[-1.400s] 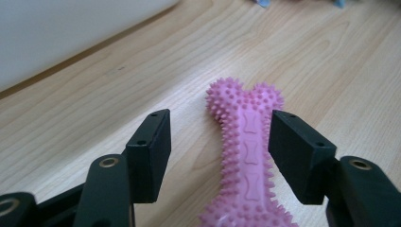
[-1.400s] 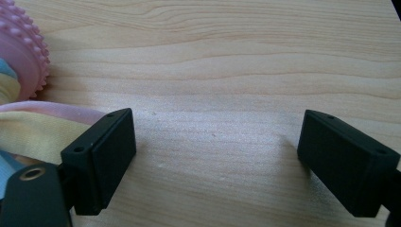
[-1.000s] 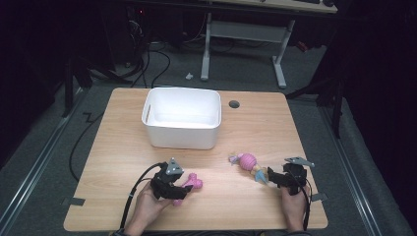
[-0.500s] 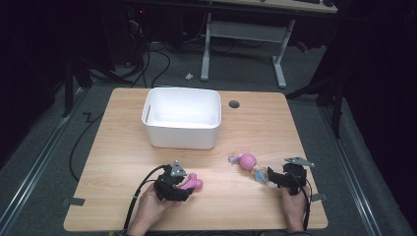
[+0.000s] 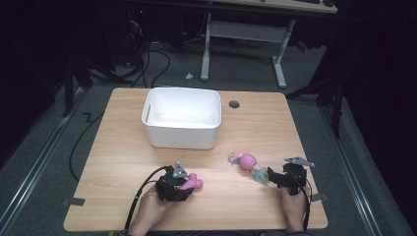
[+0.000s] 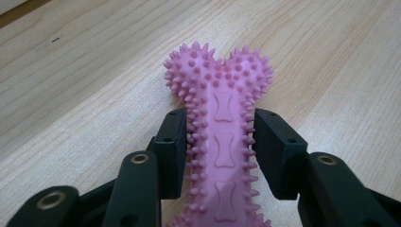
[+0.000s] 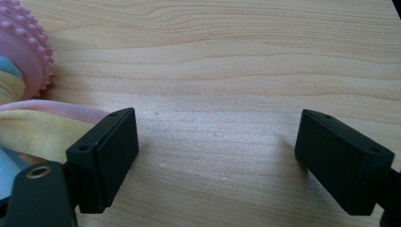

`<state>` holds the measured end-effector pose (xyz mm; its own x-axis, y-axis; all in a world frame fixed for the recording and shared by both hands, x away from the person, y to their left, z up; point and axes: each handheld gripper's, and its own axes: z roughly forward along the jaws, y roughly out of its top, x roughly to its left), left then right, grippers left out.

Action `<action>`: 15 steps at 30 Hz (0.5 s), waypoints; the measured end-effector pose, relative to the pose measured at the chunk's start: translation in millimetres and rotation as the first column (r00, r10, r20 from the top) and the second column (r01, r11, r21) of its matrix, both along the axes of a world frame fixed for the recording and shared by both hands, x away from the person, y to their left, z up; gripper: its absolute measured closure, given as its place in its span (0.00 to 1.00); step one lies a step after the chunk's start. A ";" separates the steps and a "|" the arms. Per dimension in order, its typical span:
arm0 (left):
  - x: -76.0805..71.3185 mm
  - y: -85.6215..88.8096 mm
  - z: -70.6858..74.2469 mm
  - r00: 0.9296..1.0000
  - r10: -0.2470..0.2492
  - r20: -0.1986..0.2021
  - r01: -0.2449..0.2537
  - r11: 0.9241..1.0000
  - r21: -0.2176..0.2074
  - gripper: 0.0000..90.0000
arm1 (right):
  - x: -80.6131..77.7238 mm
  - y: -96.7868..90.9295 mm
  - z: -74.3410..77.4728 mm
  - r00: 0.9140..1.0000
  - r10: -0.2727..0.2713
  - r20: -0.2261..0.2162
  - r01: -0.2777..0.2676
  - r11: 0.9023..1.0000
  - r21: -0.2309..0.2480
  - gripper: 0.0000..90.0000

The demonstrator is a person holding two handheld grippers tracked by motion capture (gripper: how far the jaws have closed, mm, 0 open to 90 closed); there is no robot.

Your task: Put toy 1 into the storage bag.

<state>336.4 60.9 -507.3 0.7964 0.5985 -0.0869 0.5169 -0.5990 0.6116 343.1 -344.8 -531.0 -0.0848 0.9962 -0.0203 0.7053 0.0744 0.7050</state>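
Looking down from the high view, the light wooden table [image 5: 123,147] has a white plastic tub [image 5: 182,118] standing near its far middle. At the near left, a hand holds the left gripper [image 5: 184,187] low on the table, and the pink spiky rubber bone toy [image 5: 193,182] pokes out from its front end. At the near right, the other hand holds the right gripper [image 5: 268,176], and just beside its tip lies a pink spiky ball toy with soft pastel cloth strips [image 5: 248,162], well apart from the bone. In the left gripper view, the bone [image 6: 222,137] lies flat on the wood with its knobby end pointing away, and the two black jaws of the left gripper [image 6: 221,142] have just been closing; their pads now press on both sides of the bone's middle bar. In the right gripper view, the jaws of the right gripper [image 7: 217,142] stand wide apart with bare wood between them, and the ball toy [image 7: 21,94] sits beside the left jaw, its yellow strip touching that jaw's outer side.
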 end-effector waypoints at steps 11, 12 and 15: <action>-2.2 -0.8 2.6 1.000 -0.015 0.008 0.015 1.000 0.007 0.65 | 0.0 0.0 0.0 1.000 0.000 0.000 0.000 1.000 0.000 0.15; -2.2 -0.8 2.6 1.000 -0.015 0.008 0.015 1.000 0.007 0.65 | 0.0 0.0 0.0 1.000 0.000 0.000 0.000 1.000 0.000 0.15; -0.9 1.8 5.1 1.000 -0.024 -0.003 0.024 1.000 -0.010 0.65 | 0.0 0.0 0.0 1.000 0.000 0.000 0.000 1.000 0.000 0.15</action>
